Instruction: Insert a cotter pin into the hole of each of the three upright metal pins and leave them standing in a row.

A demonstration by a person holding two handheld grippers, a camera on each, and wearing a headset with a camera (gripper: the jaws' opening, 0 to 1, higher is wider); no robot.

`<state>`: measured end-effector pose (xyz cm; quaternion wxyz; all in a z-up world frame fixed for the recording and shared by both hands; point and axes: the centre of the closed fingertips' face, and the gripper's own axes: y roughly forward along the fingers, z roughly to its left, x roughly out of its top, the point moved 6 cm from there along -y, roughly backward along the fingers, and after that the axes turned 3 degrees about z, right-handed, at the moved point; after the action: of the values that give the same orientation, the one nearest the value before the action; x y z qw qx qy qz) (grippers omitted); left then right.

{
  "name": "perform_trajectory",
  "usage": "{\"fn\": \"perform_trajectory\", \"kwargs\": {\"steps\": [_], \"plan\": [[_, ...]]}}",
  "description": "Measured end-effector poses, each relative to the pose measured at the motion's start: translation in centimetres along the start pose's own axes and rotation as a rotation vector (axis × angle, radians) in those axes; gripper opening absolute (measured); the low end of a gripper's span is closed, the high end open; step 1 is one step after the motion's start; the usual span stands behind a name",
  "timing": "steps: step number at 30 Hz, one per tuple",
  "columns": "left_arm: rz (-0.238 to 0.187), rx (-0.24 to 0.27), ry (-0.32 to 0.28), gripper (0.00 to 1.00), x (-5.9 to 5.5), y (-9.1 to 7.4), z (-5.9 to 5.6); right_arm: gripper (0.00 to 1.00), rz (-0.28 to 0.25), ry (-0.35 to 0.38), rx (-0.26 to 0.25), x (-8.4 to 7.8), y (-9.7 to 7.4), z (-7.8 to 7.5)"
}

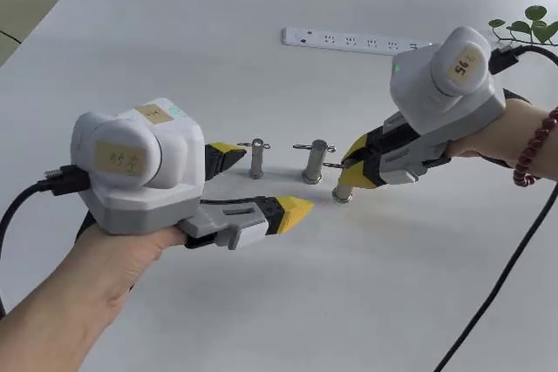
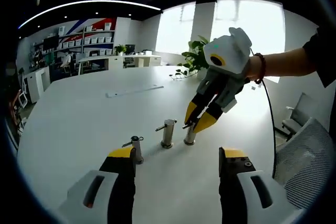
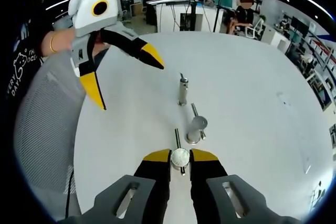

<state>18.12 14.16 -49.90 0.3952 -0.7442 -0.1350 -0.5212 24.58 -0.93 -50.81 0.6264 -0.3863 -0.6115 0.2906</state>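
Three pins stand upright in a row on the white desk (image 1: 174, 41), between our two grippers. Our left gripper (image 1: 275, 179) is released, its jaws spread wide with nothing between them, and it is rolled so that one tip sits higher than the other. Just ahead of its upper tip stands the left pin (image 1: 256, 161), with the left cotter (image 1: 253, 145) lying crosswise through its top. A little further ahead of the same gripper is the middle pin (image 1: 315, 163). The middle cotter (image 1: 305, 146) passes through its head, and its long end points back toward the left gripper.

The right pin (image 1: 343, 193) stands farthest from the left gripper and slightly nearer to us than the other two. Its top is tucked under the tips of our right gripper (image 1: 343, 173). That gripper comes down at a slant and is clenched on the right cotter (image 1: 332, 165), whose free end pokes out past the tips at the height of the pin's top. In the right gripper view the pin's round head shows in the narrow gap between the jaws, with the cotter running across it. We cannot tell how far the cotter has gone in.

Well beyond the right gripper a power strip (image 1: 353, 40) lies on the desk.
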Motion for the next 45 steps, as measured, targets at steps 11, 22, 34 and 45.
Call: {"fn": "perform_trajectory", "kwargs": {"steps": [11,22,34,45], "plan": [[-0.022,0.052,-0.023,0.77,-0.7,0.0,1.2,0.08,0.026,-0.038,-0.024,-1.2,-0.2,-1.5],[-0.031,0.075,-0.014,0.9,-0.9,0.0,1.6,0.08,0.042,-0.052,-0.024,-1.8,-0.4,-2.4],[-0.051,0.066,-0.002,0.99,-0.5,0.0,1.5,0.08,0.043,-0.046,-0.017,-2.2,-0.5,-3.2],[-0.057,0.055,-0.003,0.99,-0.3,-0.1,1.3,0.09,0.051,-0.014,-0.003,-2.4,-0.6,-3.3]]}}
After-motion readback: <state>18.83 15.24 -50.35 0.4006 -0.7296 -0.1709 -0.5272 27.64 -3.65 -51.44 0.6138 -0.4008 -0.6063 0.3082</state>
